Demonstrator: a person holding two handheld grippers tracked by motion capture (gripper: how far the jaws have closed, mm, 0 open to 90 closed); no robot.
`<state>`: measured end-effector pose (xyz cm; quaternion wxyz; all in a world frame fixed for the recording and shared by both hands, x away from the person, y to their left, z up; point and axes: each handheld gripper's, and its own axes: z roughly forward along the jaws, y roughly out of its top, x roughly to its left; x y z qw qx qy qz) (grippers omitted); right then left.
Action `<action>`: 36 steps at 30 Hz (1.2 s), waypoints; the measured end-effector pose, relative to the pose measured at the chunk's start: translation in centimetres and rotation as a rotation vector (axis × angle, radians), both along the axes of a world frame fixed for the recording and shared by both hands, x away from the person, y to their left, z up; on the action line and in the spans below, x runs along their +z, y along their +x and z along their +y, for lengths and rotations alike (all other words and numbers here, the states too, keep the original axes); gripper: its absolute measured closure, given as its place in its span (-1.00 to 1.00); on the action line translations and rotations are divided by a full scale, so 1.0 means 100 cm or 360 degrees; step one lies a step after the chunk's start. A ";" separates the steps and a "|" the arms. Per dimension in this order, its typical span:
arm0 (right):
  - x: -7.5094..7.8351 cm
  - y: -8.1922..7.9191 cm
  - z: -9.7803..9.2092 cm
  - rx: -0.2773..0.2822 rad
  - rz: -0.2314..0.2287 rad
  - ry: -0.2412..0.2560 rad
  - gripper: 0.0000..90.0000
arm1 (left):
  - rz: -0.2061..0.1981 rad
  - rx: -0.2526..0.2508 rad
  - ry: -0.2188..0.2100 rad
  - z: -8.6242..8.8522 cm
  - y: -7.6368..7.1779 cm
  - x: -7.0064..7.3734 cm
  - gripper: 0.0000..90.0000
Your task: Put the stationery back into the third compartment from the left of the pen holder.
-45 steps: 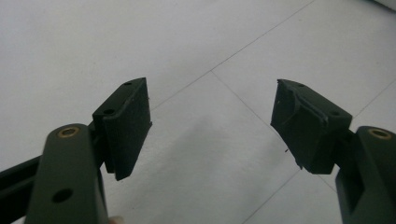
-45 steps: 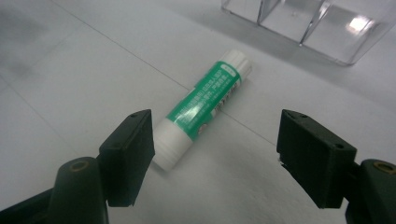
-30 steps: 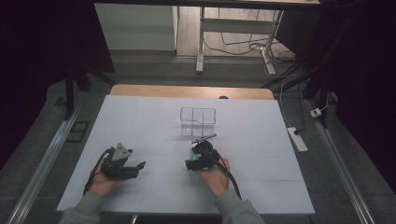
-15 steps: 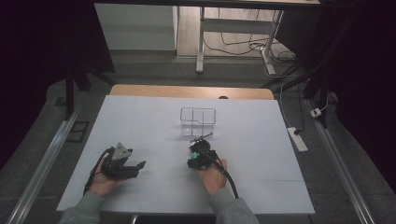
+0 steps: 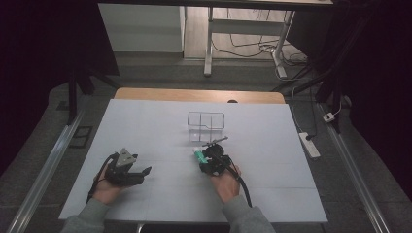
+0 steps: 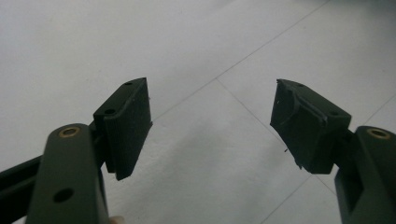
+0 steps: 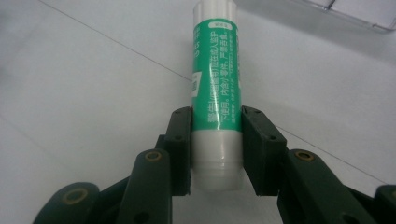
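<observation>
A white tube with a green label (image 7: 215, 84) lies between the jaws of my right gripper (image 7: 216, 135), which is shut on its lower half. In the high view the right gripper (image 5: 206, 154) sits just below a clear plastic organiser box (image 5: 206, 126), and the green tube (image 5: 198, 156) pokes out at its left side. At the left of the white table (image 5: 145, 121), my left gripper (image 5: 144, 173) rests open. Between its two black fingers (image 6: 126, 126) I see nothing but table.
A power strip (image 5: 309, 144) lies off the table's right edge, and metal rails run along both sides. A corner of the clear box (image 7: 327, 11) crosses the top right of the right gripper view. Wide bare table stretches left of the box.
The right hand and its gripper have shifted slightly forward toward the clear box with the tube. The left gripper has stayed put.
</observation>
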<state>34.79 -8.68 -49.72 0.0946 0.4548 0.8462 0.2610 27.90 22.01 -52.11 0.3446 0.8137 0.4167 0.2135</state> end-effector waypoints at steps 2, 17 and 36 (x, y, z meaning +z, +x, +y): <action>0.004 -0.001 -0.004 0.0033 -0.0003 0.0018 0.44 | -0.0013 -0.0001 0.0006 -0.001 0.000 0.001 -0.36; 0.021 0.001 -0.037 0.0365 -0.0066 0.0142 0.44 | -0.0075 -0.0108 0.0070 -0.012 -0.004 0.006 -0.35; 0.032 0.001 -0.064 0.0742 -0.0131 0.0178 0.44 | -0.0161 -0.0256 0.0151 -0.035 -0.009 0.021 -0.36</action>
